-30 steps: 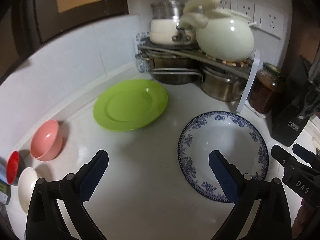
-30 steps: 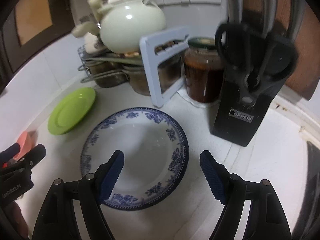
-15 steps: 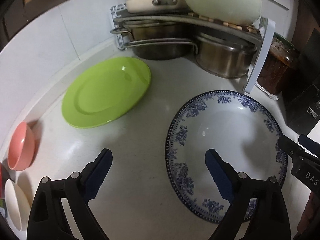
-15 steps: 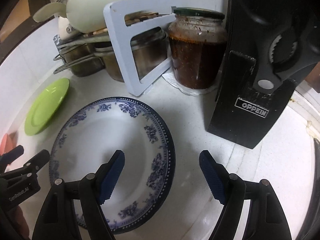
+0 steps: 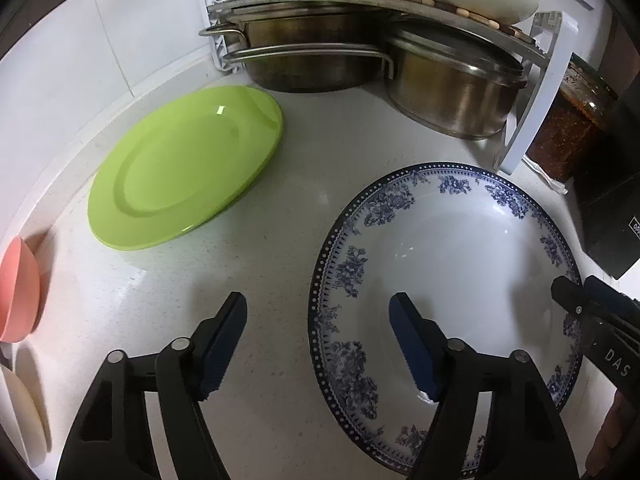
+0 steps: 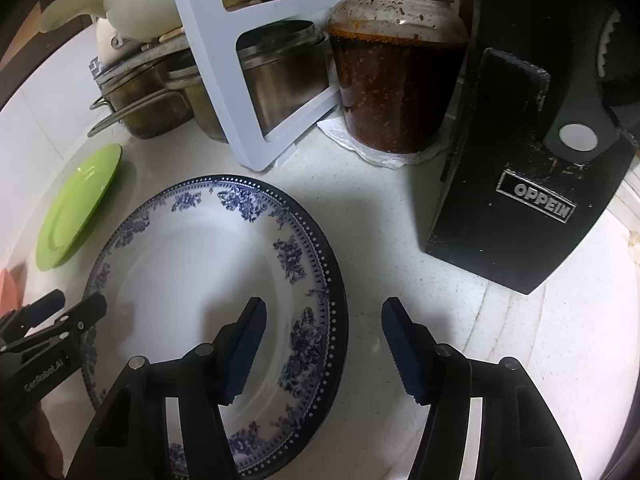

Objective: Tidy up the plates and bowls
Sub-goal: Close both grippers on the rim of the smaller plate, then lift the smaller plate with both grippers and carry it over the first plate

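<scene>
A blue-and-white patterned plate (image 5: 452,264) (image 6: 192,276) lies flat on the white counter. My left gripper (image 5: 320,340) is open and straddles the plate's left rim, one finger over the counter, one over the plate. My right gripper (image 6: 322,350) is open too and straddles the plate's right rim. A green plate (image 5: 184,164) (image 6: 76,204) lies further left. A pink bowl (image 5: 18,288) and a white bowl (image 5: 24,400) sit at the left edge of the left wrist view.
Steel pots (image 5: 448,92) sit under a white corner rack (image 6: 224,92) at the back, with cream pots on top. A jar of dark red sauce (image 6: 396,72) and a black knife block (image 6: 520,184) stand right of the plate. A wall runs along the left.
Both grippers have come forward and lower toward the patterned plate, which now fills more of each view. Their jaws stay open, slightly narrower than before.
</scene>
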Action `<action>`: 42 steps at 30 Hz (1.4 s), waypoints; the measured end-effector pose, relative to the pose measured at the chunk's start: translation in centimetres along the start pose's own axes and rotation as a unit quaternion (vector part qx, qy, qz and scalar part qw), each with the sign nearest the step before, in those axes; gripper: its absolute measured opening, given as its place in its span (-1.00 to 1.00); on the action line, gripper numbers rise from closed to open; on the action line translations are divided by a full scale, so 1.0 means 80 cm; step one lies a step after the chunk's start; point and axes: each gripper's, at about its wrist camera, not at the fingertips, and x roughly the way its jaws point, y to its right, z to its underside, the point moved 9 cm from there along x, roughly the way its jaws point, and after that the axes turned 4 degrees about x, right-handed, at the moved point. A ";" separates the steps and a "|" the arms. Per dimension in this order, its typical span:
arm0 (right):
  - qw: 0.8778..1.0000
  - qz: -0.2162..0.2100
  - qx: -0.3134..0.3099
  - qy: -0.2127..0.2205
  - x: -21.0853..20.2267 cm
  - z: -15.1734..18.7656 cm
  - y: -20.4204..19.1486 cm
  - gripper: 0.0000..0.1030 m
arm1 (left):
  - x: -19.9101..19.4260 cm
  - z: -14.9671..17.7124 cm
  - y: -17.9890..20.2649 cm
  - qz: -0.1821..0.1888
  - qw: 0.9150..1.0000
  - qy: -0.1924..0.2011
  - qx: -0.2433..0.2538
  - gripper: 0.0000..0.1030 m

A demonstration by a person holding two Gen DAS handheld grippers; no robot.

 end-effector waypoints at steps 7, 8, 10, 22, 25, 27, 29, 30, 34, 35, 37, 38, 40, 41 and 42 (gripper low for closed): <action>1.000 0.001 -0.011 -0.005 0.006 -0.002 -0.004 0.02 | 0.013 0.006 0.000 0.027 0.999 -0.028 -0.022 0.11; 1.000 0.001 -0.014 -0.006 0.007 -0.002 -0.005 0.00 | 0.013 0.006 0.000 0.030 0.999 -0.026 -0.024 0.07; 1.000 0.001 -0.019 -0.006 0.007 -0.003 -0.007 -0.11 | 0.014 0.005 -0.001 0.032 0.999 -0.026 -0.025 0.03; 0.999 -0.007 -0.038 -0.017 0.008 -0.004 -0.013 -0.30 | 0.008 0.001 0.005 0.044 0.998 -0.023 -0.025 -0.34; 0.999 -0.008 -0.044 -0.014 0.003 -0.001 -0.017 -0.30 | 0.002 0.004 0.000 0.040 0.999 -0.021 -0.029 -0.34; 0.999 -0.009 -0.050 -0.010 -0.004 0.000 -0.021 -0.30 | -0.003 0.006 -0.004 0.036 0.999 -0.017 -0.032 -0.34; 0.998 -0.012 -0.056 -0.006 -0.012 0.000 -0.024 -0.30 | -0.010 0.008 -0.008 0.034 0.999 -0.012 -0.035 -0.34; 0.998 -0.013 -0.059 -0.003 -0.017 0.001 -0.026 -0.30 | -0.013 0.010 -0.009 0.032 0.999 -0.008 -0.036 -0.34; 0.998 -0.016 -0.068 0.001 -0.033 0.006 -0.031 -0.30 | -0.031 0.020 -0.016 0.029 0.999 -0.001 -0.038 -0.34; 0.997 -0.018 -0.070 0.001 -0.037 0.009 -0.033 -0.30 | -0.036 0.022 -0.017 0.027 0.999 0.000 -0.037 -0.34; 0.997 -0.021 -0.074 0.000 -0.045 0.015 -0.037 -0.30 | -0.045 0.028 -0.020 0.023 0.999 0.003 -0.039 -0.34; 0.997 -0.022 -0.077 -0.001 -0.048 0.018 -0.040 -0.30 | -0.049 0.031 -0.022 0.022 0.999 0.004 -0.040 -0.34; 0.996 -0.024 -0.084 -0.002 -0.054 0.023 -0.045 -0.30 | -0.060 0.041 -0.028 0.020 0.999 0.004 -0.044 -0.34; 0.996 -0.026 -0.087 -0.002 -0.058 0.026 -0.048 -0.30 | -0.064 0.045 -0.031 0.018 0.999 0.003 -0.047 -0.34; 0.996 -0.027 -0.090 -0.003 -0.061 0.028 -0.051 -0.30 | -0.070 0.050 -0.035 0.016 0.999 0.004 -0.050 -0.34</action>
